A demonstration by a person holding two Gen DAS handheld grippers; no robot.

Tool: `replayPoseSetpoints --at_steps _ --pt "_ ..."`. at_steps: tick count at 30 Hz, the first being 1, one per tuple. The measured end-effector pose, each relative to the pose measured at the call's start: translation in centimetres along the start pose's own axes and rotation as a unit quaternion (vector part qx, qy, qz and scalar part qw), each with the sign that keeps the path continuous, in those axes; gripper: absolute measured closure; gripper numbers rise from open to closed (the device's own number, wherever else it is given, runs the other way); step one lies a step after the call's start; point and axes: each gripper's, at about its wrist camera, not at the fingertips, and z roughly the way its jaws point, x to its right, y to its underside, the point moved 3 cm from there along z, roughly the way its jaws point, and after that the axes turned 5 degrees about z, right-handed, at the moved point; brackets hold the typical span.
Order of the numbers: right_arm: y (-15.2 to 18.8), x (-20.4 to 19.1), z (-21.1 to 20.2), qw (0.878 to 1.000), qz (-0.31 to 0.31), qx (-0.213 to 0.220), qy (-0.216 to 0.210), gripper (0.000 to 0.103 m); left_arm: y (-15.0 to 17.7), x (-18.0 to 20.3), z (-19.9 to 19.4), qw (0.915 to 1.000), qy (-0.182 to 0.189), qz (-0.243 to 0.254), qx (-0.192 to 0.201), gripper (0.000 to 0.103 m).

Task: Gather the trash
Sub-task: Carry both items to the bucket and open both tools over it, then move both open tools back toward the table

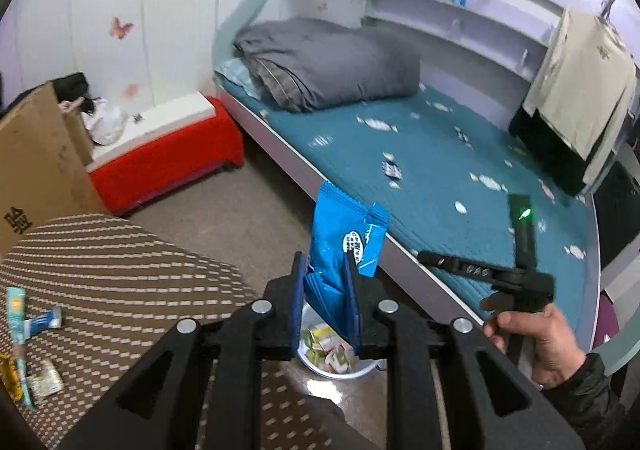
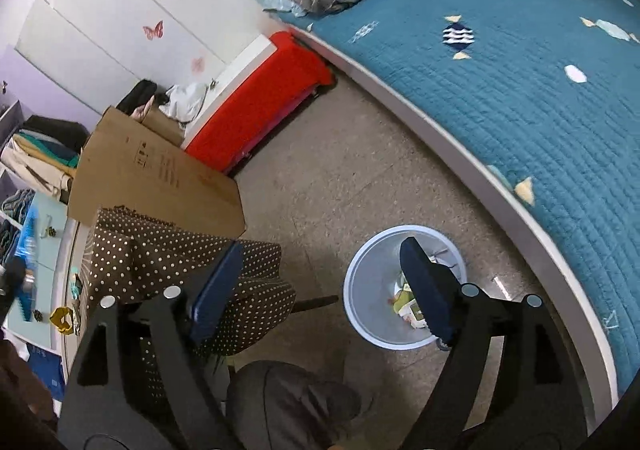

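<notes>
Left wrist view: left hand-held gripper (image 1: 326, 270) is clamped on a blue wrapper (image 1: 344, 242), hanging tilted down right over the bin (image 1: 336, 368) on the floor. More wrappers (image 1: 38, 324) sit on the tabletop (image 1: 120, 270) to the left, and a hand (image 1: 536, 342) holding the other tool is on the right, in front of the bed (image 1: 440, 170).

Right wrist view: right hand-held gripper (image 2: 320, 286) is spread wide with nothing in it, pointing down, with one finger (image 2: 426, 290) over the bin (image 2: 372, 290) beside the bed (image 2: 520, 90). A cardboard box (image 2: 156, 178) stands to the left.

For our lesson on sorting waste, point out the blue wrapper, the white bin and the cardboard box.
blue wrapper (image 1: 340, 222): left wrist view, on its upper printed face above the fingers.
white bin (image 2: 370, 270): right wrist view, on its bare inner wall, left side.
cardboard box (image 2: 160, 174): right wrist view, on its broad printed flap.
</notes>
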Motion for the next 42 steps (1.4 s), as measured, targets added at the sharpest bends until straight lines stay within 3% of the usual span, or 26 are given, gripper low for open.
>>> replayPoseSetpoints --at_steps 15,16,17,18,19,29,42 --pt "-1.7 1.5 -4.0 0.999 0.013 0.042 -0.004 0.016 0.6 5.0 11.3 0.9941 0.041 0.036 -0.094 0.082" --pt "-1.8 1.5 -4.1 0.999 0.013 0.044 -0.005 0.016 0.4 5.2 11.9 0.9933 0.033 0.043 -0.102 0.066" --pt "-1.8 1.4 -4.2 0.999 0.013 0.045 -0.007 0.016 0.2 5.3 12.1 0.9933 0.035 0.042 -0.102 0.029" --pt "-1.7 1.2 -4.2 0.999 0.012 0.045 -0.008 0.016 -0.1 5.0 12.1 0.9950 0.019 0.034 -0.091 0.013" --pt "-1.6 0.9 -4.3 0.999 0.009 0.045 -0.010 0.016 -0.3 4.7 11.8 0.9963 0.005 0.029 -0.080 0.008" --pt "-0.7 -1.7 -5.1 0.998 -0.006 0.051 -0.019 0.006 -0.4 3.4 7.8 0.9983 -0.014 0.020 -0.053 0.007" --pt "0.6 -7.1 -6.5 0.997 -0.051 0.056 -0.024 0.006 0.1 1.0 -0.3 0.9996 -0.023 -0.007 0.013 0.007"
